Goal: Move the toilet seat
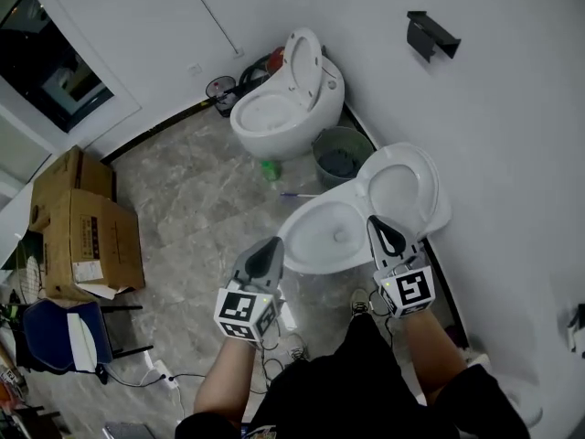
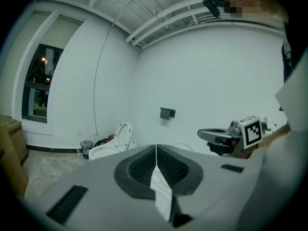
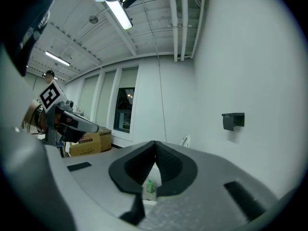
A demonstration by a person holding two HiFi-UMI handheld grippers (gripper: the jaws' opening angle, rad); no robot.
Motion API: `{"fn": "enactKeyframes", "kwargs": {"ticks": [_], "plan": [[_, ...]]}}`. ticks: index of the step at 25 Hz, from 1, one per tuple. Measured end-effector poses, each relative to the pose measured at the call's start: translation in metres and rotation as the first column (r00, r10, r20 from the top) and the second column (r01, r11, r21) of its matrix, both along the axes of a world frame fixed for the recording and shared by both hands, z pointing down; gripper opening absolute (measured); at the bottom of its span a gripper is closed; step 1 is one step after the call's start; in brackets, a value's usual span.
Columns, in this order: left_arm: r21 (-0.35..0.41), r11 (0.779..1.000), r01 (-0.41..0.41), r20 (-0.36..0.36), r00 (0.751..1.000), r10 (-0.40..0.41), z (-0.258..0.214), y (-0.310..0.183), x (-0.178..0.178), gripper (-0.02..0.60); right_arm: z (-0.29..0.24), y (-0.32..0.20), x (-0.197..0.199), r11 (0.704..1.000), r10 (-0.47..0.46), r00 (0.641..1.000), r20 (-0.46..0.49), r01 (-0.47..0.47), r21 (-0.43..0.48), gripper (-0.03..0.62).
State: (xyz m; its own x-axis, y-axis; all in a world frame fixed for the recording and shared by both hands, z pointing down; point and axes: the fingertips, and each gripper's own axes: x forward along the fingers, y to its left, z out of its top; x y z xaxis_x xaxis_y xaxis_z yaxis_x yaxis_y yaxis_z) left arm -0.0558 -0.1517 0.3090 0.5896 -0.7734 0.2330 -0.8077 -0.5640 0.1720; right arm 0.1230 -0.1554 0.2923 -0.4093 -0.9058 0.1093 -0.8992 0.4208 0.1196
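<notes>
On marbled floor [image 1: 196, 204], glossy oval toilet seat [image 1: 402, 183]

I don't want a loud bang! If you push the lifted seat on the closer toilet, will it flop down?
The toilet seat looks like stiff plastic, so it probably won't bend. It seems hinged behind the bowl, so a push should swing it, not slide it. Tipped forward, it may drop fast.

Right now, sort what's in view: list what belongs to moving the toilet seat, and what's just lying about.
For the job:
- near toilet's raised seat
- its bowl
- left claw and right claw, both shut and empty

Lying about:
- far toilet
- grey bin
- green bottle
- cardboard boxes
- blue chair
</notes>
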Motion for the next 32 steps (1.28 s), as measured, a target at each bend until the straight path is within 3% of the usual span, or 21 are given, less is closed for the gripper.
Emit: {"fn": "enactKeyframes", "kwargs": {"ticks": [5, 11, 15, 22, 26, 32], "plan": [[0.003, 0.999, -0.045, 0.000, 0.999, 0.045, -0.011, 0.051, -0.060, 0.009, -0.012, 0.062, -0.060, 0.997, 0.071, 0.997, -0.038, -0.072, -0.009, 0.005], [-0.007, 0.993, -0.114, -0.002, 0.994, 0.114, -0.012, 0.100, -0.068, 0.008, -0.015, 0.129, -0.080, 0.993, 0.111, 0.990, -0.083, -0.115, -0.041, 0.005], [-0.021, 0.981, -0.191, -0.010, 0.981, 0.191, -0.006, 0.132, -0.041, 0.008, -0.019, 0.163, -0.064, 0.986, 0.158, 0.985, -0.067, -0.161, -0.050, 0.005], [-0.054, 0.952, -0.301, -0.025, 0.954, 0.300, -0.005, 0.209, 0.045, 0.008, -0.026, 0.247, 0.000, 0.977, 0.199, 0.980, -0.029, -0.201, -0.065, 0.005], [-0.035, 0.951, -0.307, -0.013, 0.952, 0.307, -0.010, 0.261, 0.088, 0.008, -0.023, 0.301, 0.044, 0.974, 0.215, 0.976, 0.020, -0.213, -0.081, 0.005], [-0.034, 0.969, -0.246, 0.029, 0.968, 0.247, -0.013, 0.336, 0.116, 0.008, -0.019, 0.365, 0.072, 0.986, 0.157, 0.986, 0.049, -0.153, -0.067, 0.005]]}}
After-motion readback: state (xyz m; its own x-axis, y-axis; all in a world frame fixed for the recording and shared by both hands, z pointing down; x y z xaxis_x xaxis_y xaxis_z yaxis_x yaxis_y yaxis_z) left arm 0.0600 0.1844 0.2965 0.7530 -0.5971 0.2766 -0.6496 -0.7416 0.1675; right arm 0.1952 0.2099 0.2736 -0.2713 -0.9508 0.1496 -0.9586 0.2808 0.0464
